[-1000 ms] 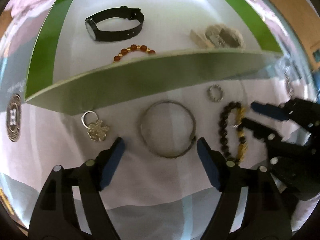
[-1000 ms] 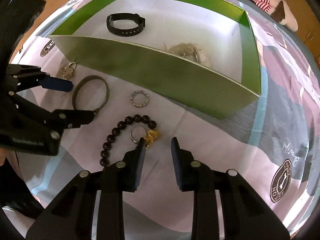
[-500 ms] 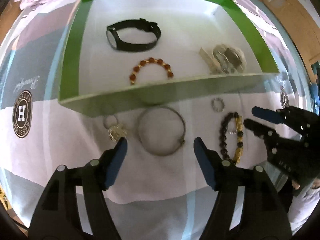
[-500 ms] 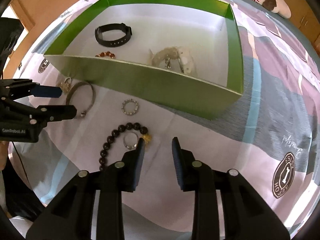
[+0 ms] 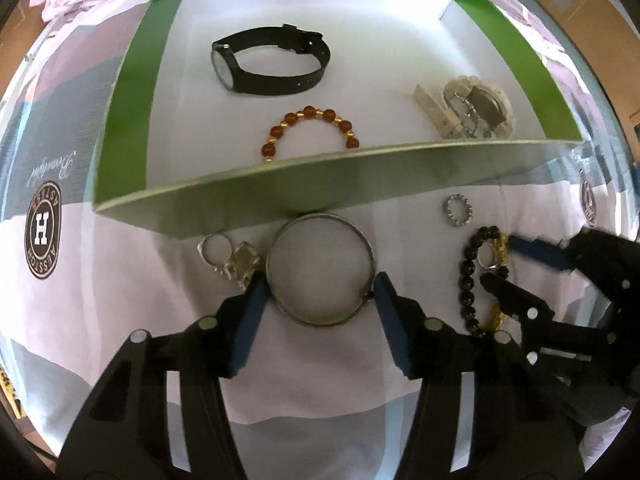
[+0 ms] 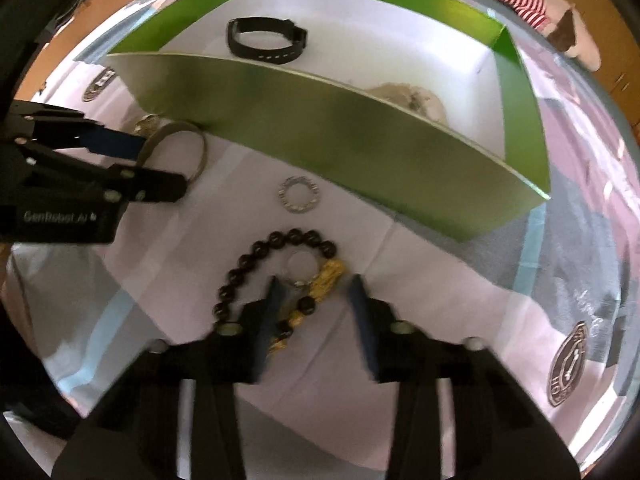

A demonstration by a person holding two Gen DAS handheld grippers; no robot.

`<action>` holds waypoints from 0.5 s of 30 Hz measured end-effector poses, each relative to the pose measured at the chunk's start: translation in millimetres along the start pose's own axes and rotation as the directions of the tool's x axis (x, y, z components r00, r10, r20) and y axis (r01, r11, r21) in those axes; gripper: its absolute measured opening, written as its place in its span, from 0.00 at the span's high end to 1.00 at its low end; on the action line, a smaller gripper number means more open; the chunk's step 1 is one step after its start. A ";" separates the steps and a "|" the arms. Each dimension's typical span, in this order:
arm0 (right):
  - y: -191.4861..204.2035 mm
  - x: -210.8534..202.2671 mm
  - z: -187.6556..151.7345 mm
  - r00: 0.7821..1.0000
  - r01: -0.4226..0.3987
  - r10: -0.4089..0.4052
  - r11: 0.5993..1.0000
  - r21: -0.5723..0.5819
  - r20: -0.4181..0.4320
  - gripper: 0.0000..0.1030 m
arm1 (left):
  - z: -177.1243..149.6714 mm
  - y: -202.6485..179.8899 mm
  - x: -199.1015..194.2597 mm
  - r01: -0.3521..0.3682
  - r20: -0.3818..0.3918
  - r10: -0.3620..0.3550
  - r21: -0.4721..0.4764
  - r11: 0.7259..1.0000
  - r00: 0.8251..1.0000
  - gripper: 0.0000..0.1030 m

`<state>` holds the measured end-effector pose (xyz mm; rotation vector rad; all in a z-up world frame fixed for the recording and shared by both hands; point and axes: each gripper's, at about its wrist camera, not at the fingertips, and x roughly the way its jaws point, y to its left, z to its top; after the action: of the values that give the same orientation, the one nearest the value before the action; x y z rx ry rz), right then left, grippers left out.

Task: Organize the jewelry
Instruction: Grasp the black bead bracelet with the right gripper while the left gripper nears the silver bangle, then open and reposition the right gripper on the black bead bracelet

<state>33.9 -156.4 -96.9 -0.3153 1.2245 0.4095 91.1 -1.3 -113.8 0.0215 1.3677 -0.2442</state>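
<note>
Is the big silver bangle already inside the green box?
No, the silver bangle lies on the cloth outside the green box, between the open left gripper's fingers.

A bed spread (image 5: 312, 384) in pale lilac, grey and light blue patches with round dark badges carries everything. On it sits a green box (image 5: 280, 196) with a white floor, and just in front of its near wall lie a silver bangle (image 5: 321, 268), a small charm ring (image 5: 230, 258), a little toothed ring (image 5: 459, 210) and a dark bead bracelet (image 5: 470, 280) with gold pieces.
</note>
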 end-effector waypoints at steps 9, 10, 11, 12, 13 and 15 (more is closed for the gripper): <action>-10.4 -26.2 -4.3 0.992 -0.123 0.123 0.992 -0.010 -0.001 0.89 | -17.5 9.7 -20.3 0.093 -0.054 -0.092 0.014 0.996 0.994 0.47; -16.3 -33.8 -3.3 0.990 -0.137 0.137 0.991 -0.005 0.015 0.89 | -19.5 6.9 -20.5 0.094 -0.057 -0.092 0.020 0.995 0.994 0.47; -20.0 -39.8 -2.8 0.988 -0.148 0.148 0.989 0.001 0.032 0.90 | -22.1 5.7 -21.9 0.087 -0.056 -0.085 0.030 0.996 0.995 0.47; -23.0 -43.9 -2.5 0.987 -0.155 0.155 0.988 0.006 0.042 0.93 | -25.2 5.4 -22.7 0.082 -0.056 -0.080 0.036 0.996 0.995 0.47; -29.9 -49.7 -2.4 0.985 -0.162 0.161 0.987 0.012 0.055 0.93 | -27.7 5.0 -24.5 0.082 -0.055 -0.080 0.038 0.996 0.995 0.47; -37.9 -57.2 -1.3 0.984 -0.167 0.165 0.986 0.023 0.072 0.93 | -31.0 4.9 -29.6 0.086 -0.053 -0.084 0.036 0.996 0.995 0.47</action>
<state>34.4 -198.1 -42.4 -0.1733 1.1905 0.5419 56.7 13.2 -92.1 0.0012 1.4170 -0.3435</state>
